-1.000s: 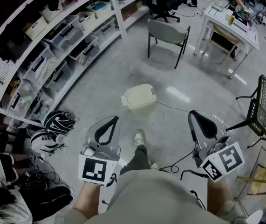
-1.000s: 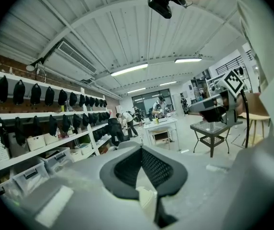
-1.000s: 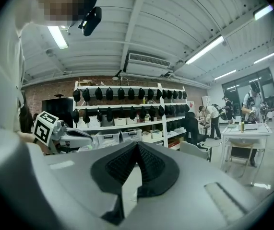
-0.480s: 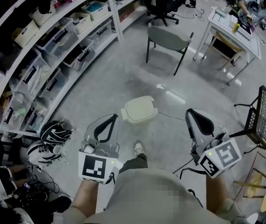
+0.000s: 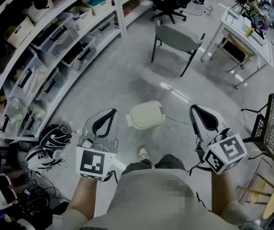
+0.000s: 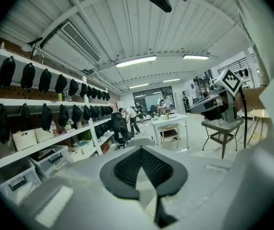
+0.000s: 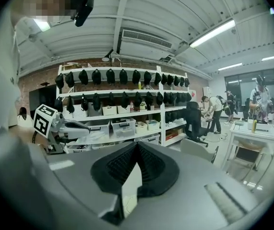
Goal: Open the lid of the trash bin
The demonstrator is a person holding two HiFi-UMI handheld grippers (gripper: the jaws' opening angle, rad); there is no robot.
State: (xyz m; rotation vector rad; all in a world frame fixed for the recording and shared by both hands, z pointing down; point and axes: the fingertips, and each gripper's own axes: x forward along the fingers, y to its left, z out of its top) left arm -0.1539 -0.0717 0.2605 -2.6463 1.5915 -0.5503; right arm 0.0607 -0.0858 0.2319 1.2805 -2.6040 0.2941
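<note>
Reaching down comes first: the cream trash bin (image 5: 146, 115) sits on the floor (image 5: 127, 75) just ahead, lid closed, between the left gripper (image 5: 109, 114) and right gripper (image 5: 197, 110). Both jaws are closed and empty, so I judge 1 must part to hook the lid's rim.

— Item?
— One trash bin (image 5: 147, 115), small, pale cream, rounded-rectangular in plan.
— Lid?
— Lid (image 5: 144, 112) same colour as the body, with a raised inner panel; it lay flat and shut on the bin, a small tab showing at its right edge.
— Pose and place?
— Upright, turned slightly askew, standing alone on the grey floor (image 5: 127, 80).
</note>
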